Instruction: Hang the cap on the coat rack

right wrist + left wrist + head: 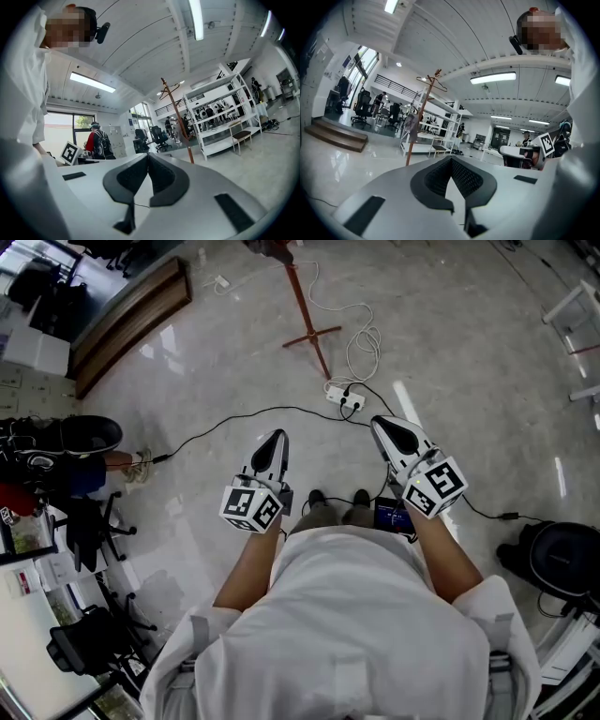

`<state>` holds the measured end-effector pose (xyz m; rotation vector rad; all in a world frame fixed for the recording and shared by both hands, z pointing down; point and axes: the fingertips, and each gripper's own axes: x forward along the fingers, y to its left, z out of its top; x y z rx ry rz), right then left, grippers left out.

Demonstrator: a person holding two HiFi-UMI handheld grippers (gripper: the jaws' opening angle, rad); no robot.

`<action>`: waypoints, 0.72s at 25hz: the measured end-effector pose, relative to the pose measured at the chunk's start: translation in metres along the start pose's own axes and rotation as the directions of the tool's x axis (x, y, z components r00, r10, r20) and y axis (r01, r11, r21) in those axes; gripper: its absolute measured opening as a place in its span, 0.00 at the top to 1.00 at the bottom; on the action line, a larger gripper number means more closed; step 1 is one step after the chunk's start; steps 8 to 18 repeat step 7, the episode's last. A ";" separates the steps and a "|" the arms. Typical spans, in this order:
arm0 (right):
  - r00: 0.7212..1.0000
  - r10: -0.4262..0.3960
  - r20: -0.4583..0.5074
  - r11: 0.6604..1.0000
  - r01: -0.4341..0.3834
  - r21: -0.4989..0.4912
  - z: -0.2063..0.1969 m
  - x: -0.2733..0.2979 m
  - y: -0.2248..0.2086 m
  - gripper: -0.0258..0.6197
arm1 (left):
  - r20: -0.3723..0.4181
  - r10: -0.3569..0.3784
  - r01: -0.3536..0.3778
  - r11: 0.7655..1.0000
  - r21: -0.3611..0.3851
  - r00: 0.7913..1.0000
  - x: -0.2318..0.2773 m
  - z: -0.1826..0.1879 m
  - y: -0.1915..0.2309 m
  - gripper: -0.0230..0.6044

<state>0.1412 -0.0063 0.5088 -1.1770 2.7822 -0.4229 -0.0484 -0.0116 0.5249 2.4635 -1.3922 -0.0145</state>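
The left gripper [277, 436] and right gripper [379, 421] have jaws closed on nothing; the coat rack [305, 310] stands ahead. A grey shape [412, 124] on its pole may be the cap; confirm from nearer.

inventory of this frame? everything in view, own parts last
coat rack: one, red-brown, standing on the floor ahead, cross-shaped base
power strip: one, white, on the floor near the rack's base
cables: several, black and white, trailing across the floor
wooden step: one, brown, far left
office chairs: several, black, left edge
shelving: white, behind the rack
floor: pale grey, glossy
cap: none that I can make out
shirt: one, white, on the person
left gripper: one, white with black pads, jaws together, empty
right gripper: one, same colours, jaws together, empty
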 end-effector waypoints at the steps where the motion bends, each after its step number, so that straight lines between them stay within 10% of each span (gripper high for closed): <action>1: 1.000 0.003 -0.001 1.000 -0.003 0.005 -0.001 0.000 -0.002 0.92 | 0.002 0.004 -0.004 1.000 -0.014 1.000 0.001 0.000 0.001 0.95; 18: 1.000 0.017 -0.005 0.998 -0.017 0.066 -0.013 -0.005 -0.020 0.92 | -0.004 0.022 -0.023 0.997 -0.080 1.000 0.012 -0.017 -0.002 0.95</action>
